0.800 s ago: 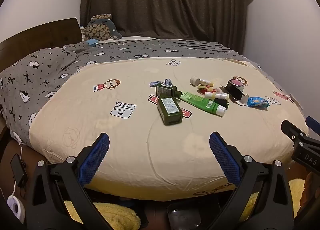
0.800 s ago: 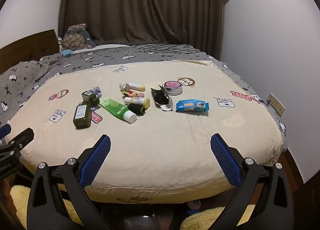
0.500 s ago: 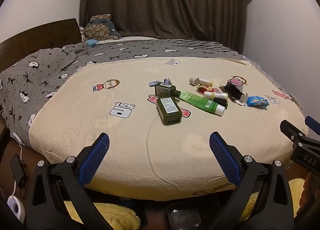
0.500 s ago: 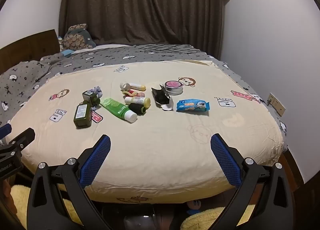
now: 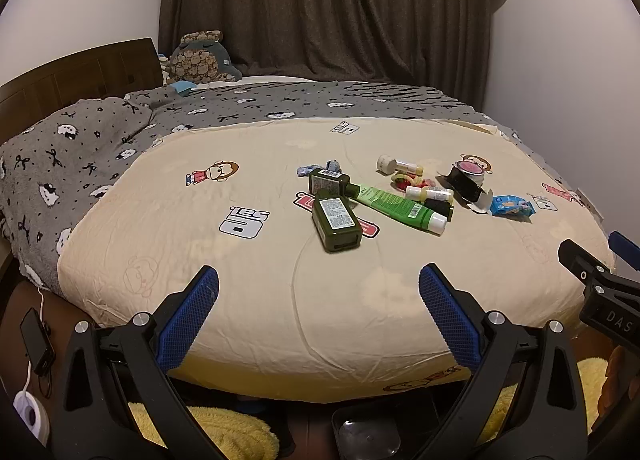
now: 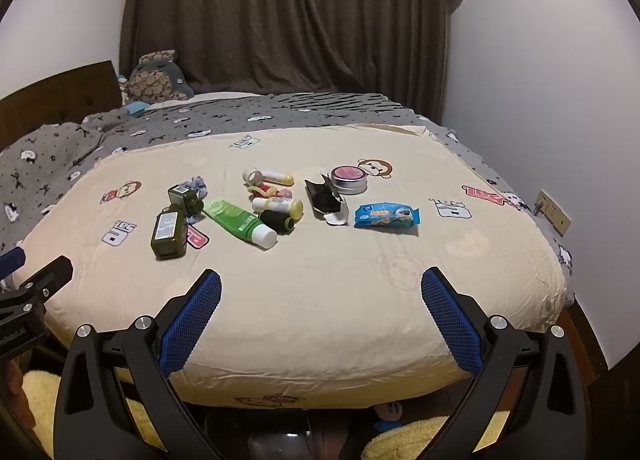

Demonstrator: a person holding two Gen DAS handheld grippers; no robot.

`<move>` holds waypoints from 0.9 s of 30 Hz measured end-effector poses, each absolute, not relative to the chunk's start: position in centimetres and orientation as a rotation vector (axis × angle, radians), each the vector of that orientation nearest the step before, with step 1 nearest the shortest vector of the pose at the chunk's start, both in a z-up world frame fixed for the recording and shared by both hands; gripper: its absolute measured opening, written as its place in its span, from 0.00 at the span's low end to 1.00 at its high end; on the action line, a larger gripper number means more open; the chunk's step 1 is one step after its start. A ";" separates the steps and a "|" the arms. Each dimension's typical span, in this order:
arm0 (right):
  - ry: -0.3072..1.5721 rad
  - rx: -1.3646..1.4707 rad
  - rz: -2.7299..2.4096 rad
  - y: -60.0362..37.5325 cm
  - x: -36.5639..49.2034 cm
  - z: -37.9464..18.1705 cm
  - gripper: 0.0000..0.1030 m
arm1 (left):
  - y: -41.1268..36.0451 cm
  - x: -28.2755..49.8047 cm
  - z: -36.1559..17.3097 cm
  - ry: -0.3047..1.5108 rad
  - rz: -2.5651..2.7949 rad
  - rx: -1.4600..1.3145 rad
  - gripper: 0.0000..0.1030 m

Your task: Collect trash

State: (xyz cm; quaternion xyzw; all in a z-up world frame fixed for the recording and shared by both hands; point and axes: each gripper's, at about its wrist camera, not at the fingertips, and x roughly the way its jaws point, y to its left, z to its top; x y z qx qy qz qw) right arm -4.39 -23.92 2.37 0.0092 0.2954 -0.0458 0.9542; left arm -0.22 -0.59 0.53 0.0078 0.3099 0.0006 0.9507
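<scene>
Trash lies in a loose group on the cream bed cover [image 5: 248, 268]: two dark green bottles [image 5: 335, 218] [image 6: 169, 234], a green tube [image 5: 402, 209] [image 6: 239, 223], a black torn wrapper [image 6: 325, 198], a blue snack packet [image 6: 386, 216] [image 5: 511, 206], a round tin [image 6: 349, 179] and small white and yellow containers [image 6: 278, 206]. My left gripper [image 5: 318, 316] is open and empty at the bed's near edge, well short of the bottles. My right gripper [image 6: 320, 316] is open and empty too, at the near edge to the right.
A grey patterned blanket [image 5: 80, 148] covers the bed's far and left side, with a plush toy [image 5: 200, 60] by the wooden headboard [image 5: 60, 80]. Dark curtains hang behind. A clear container [image 5: 366, 434] and yellow rug [image 5: 224, 434] lie on the floor below.
Both grippers have drifted very slightly; the view of the bed is almost unchanged. Nothing was taken hold of.
</scene>
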 end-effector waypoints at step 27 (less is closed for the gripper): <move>0.593 0.009 -0.087 -23.8 -4.4 2.8 0.97 | -0.6 0.0 0.9 0.622 -0.004 0.016 0.92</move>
